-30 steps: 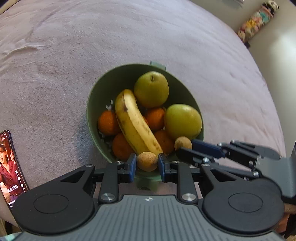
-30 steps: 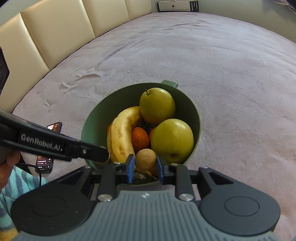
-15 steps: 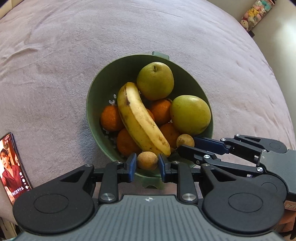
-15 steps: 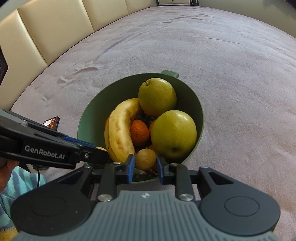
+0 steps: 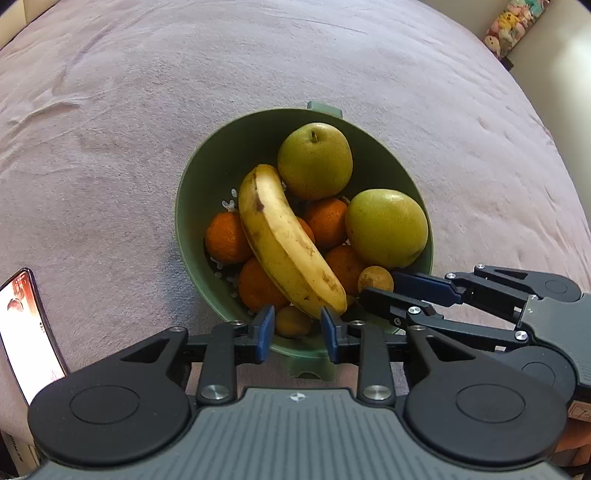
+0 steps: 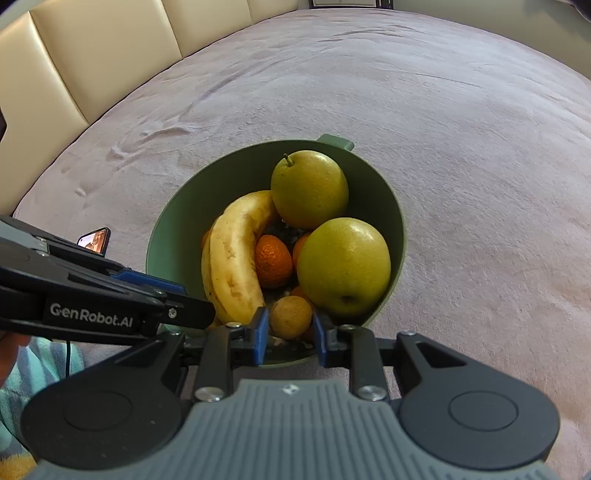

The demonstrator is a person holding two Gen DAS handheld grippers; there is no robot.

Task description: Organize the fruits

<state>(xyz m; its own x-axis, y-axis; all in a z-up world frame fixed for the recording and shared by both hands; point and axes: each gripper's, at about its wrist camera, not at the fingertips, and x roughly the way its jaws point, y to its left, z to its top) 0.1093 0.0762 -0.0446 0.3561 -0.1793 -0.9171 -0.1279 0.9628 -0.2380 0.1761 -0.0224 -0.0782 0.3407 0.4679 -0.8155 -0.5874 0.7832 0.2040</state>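
A green bowl (image 5: 184, 206) (image 6: 155, 251) on a mauve blanket holds a banana (image 5: 284, 243) (image 6: 232, 258), two green pears (image 5: 314, 160) (image 5: 386, 229) and several oranges (image 5: 227, 238). At the near rim my left gripper (image 5: 297, 328) (image 6: 195, 299) has its jaws opening. A small brown fruit (image 5: 293, 321) lies between them under the banana's tip, with a gap on each side. My right gripper (image 6: 290, 334) (image 5: 380, 284) is shut on another small brown fruit (image 6: 290, 317) (image 5: 375, 280) just over the bowl's near edge.
A lit phone (image 5: 26, 332) (image 6: 94, 240) lies on the blanket left of the bowl. A cream padded headboard (image 6: 92, 55) bounds the far left. Plush toys (image 5: 513, 22) stand at the far right. A striped sleeve (image 6: 37, 369) shows at the lower left.
The left jaws have parted and let go of the small brown fruit, which now rests lower in the bowl. The right gripper keeps its grip and has barely moved.
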